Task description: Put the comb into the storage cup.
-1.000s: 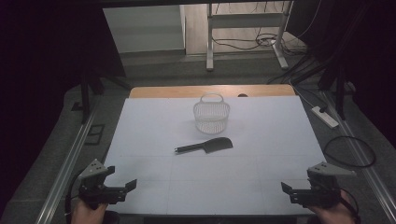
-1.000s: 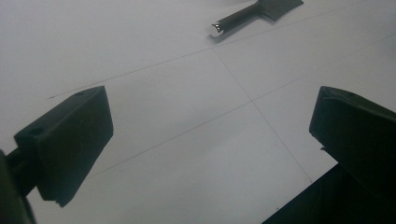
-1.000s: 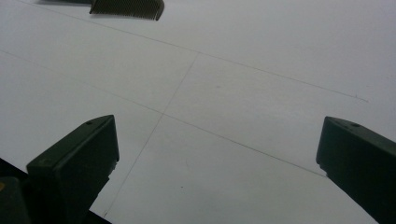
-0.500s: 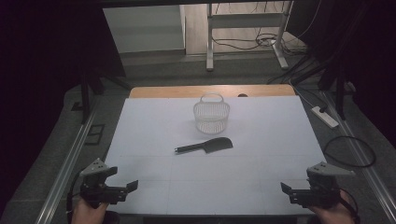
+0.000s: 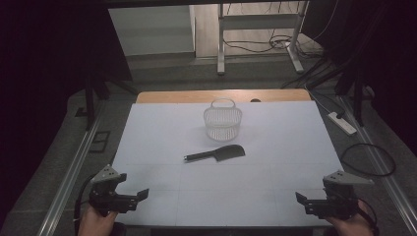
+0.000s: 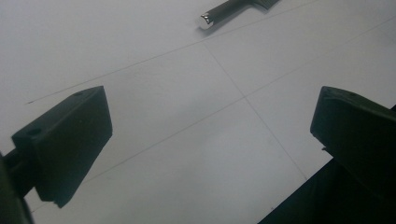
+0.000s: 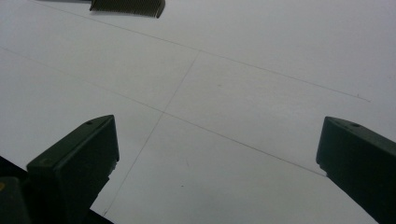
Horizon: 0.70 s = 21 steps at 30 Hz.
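Left gripper (image 5: 142, 194): jaws spread, empty.
Right gripper (image 5: 299, 196): jaws spread, empty.
Black comb (image 5: 216, 154): beside basket (image 5: 223, 121), no readable writing.

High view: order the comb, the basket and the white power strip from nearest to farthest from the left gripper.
From the left gripper, at the table's near left corner:
1. Black comb, mid-table, handle end towards that gripper.
2. Clear wire basket, just behind the comb, towards the far edge.
3. White power strip, on the floor off the table's right side.

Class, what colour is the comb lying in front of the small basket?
Black; the comb shows best in the high view.
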Available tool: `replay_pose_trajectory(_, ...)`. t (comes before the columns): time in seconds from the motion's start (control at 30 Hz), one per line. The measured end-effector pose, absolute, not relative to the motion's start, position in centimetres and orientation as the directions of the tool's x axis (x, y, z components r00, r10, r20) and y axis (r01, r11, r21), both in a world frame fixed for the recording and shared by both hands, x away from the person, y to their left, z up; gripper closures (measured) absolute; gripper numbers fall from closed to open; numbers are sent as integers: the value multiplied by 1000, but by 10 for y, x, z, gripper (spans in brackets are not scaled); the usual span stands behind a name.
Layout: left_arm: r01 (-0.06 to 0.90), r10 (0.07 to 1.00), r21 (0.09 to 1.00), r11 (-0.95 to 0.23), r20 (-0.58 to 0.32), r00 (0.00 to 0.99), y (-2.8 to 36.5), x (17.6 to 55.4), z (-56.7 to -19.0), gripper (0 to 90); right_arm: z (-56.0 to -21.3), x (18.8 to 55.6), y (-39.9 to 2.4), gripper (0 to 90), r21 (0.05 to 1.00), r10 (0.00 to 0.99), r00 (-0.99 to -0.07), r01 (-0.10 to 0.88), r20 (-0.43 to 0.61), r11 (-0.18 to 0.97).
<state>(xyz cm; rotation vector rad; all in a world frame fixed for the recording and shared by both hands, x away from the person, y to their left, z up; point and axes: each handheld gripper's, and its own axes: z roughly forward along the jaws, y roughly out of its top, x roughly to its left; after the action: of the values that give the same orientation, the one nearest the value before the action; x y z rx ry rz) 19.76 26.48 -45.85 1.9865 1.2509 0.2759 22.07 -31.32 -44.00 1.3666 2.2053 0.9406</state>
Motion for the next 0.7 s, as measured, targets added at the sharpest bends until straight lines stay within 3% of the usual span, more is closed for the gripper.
replay_pose_trajectory(0.7,652,778,686,-323,-200,596,250,226,-459,0,-441,221,-313,0,705,890,-456,639,26,307)
